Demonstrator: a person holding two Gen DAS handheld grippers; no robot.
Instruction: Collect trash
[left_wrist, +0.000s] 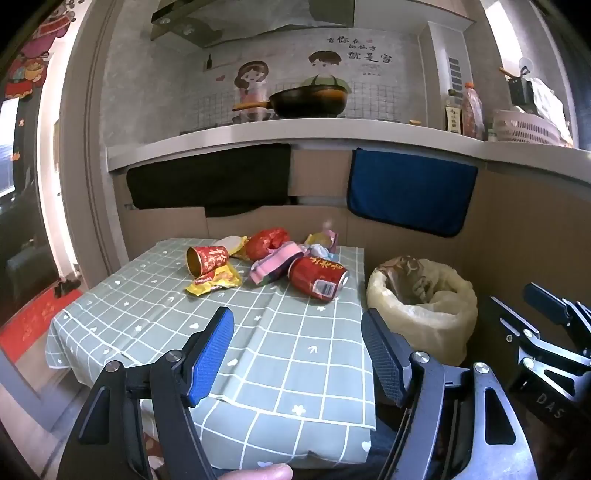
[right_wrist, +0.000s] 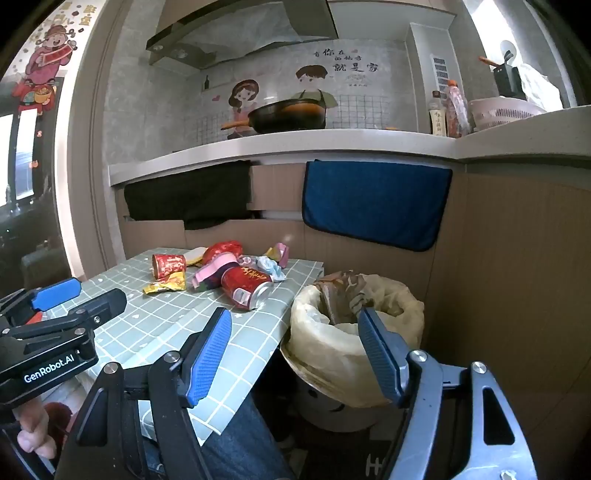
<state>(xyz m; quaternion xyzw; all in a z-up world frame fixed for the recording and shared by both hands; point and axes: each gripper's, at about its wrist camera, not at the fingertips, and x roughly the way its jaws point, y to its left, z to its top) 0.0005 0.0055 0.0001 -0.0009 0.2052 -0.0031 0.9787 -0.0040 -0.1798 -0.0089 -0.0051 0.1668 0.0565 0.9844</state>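
Two grippers, both empty, hover over the near end of a small tabletop (left_wrist: 295, 362) covered with a green checked cloth.

Landmark: the red drink can (left_wrist: 318, 281) lying on its side near the tabletop's far right edge, open end toward the bin.

Items, left to right, relative to the can:
- Red paper cup (left_wrist: 207, 260), on its side, gold inside showing, well left of the can.
- Yellow snack wrapper (left_wrist: 214, 283), flattened, just under and in front of the cup, left of the can.
- Pale round lid or disc (left_wrist: 233, 243) behind the cup; exact kind cannot be told.
- Crumpled red wrapper (left_wrist: 266, 242), behind and left of the can.
- Pink folded packet (left_wrist: 275, 264), touching the can's left end.
- Small crumpled pale and pink wrappers (left_wrist: 323, 242), behind the can.
- Bin (left_wrist: 421, 295) lined with a yellowish plastic bag, on the floor just right of the can, beside the tabletop's edge, some brown waste already inside.

Left gripper (left_wrist: 297, 332): jaws spread wide, nothing between them, over bare cloth, nearer the camera than the can.
Right gripper (right_wrist: 293, 334): jaws spread wide, nothing between them, straddling the tabletop's right edge and the bin's rim, right of the can.

Behind: a kitchen counter carrying a dark frying pan (left_wrist: 308, 99), with a blue towel (left_wrist: 410, 192) hanging below it.
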